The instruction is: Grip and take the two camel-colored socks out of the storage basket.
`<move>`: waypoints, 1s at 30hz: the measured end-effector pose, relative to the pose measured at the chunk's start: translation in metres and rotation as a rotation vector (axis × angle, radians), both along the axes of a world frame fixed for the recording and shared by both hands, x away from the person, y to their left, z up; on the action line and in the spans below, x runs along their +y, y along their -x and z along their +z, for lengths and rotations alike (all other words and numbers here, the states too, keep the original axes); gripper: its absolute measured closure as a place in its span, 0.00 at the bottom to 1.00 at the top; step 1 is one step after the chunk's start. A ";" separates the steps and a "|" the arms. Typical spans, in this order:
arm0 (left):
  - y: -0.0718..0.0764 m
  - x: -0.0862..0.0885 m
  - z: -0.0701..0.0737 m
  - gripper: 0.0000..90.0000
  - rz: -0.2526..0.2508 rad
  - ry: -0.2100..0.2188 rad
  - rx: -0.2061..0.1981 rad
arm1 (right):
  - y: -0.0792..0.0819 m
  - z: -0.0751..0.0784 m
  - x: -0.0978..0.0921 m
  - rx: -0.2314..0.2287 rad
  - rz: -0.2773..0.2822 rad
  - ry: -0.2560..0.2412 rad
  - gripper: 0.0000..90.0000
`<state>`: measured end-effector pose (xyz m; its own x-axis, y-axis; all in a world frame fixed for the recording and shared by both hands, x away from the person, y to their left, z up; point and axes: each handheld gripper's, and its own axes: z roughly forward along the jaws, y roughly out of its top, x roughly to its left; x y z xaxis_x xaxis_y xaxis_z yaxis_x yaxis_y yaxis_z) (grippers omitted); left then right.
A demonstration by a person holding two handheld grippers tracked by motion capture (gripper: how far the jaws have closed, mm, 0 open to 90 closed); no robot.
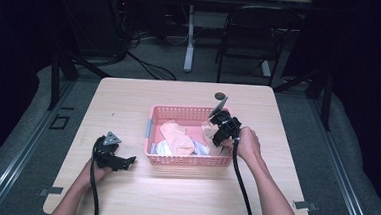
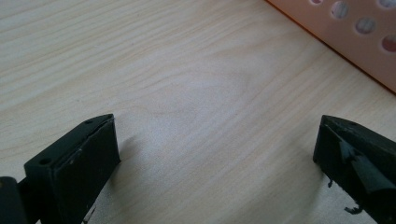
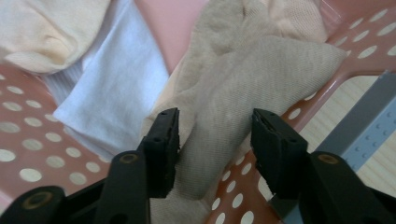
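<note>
So the right gripper [image 3: 215,140] sits at the bottom middle of its own view, jaws partly open with a beige sock [image 3: 247,79] lying between them. Can't tell if the pads actually touch the fabric, but nothing's pinched. That sock drapes up toward the upper right of the frame, over the pink basket [image 3: 28,154] wall. A white cloth [image 3: 112,88] is left of it and a cream sock [image 3: 42,32] sits upper left.

In the high view the right gripper [image 1: 220,135] hangs over the basket's [image 1: 185,161] right end, center frame. The left gripper [image 1: 127,160] rests on the wooden table [image 1: 129,98] lower left, just beside the basket, jaws spread wide with bare wood between them.
</note>
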<state>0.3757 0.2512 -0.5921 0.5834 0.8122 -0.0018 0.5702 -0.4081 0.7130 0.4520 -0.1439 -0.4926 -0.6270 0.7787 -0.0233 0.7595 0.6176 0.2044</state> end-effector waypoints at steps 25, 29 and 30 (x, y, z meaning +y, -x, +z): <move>0.000 0.000 0.000 0.00 -0.001 -0.001 0.000 | -0.005 0.049 0.004 0.027 0.047 0.071 0.91; 0.000 0.000 0.000 0.00 -0.002 -0.001 0.000 | -0.005 0.061 0.005 0.020 0.061 0.074 0.90; 0.000 0.000 0.000 0.00 -0.001 -0.001 0.000 | -0.005 0.064 0.005 0.026 0.061 0.075 0.90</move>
<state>0.3758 0.2513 -0.5921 0.5846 0.8113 -0.0009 0.5696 -0.4096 0.7126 0.4569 -0.1388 -0.4286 -0.6745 0.7355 -0.0635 0.7243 0.6759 0.1364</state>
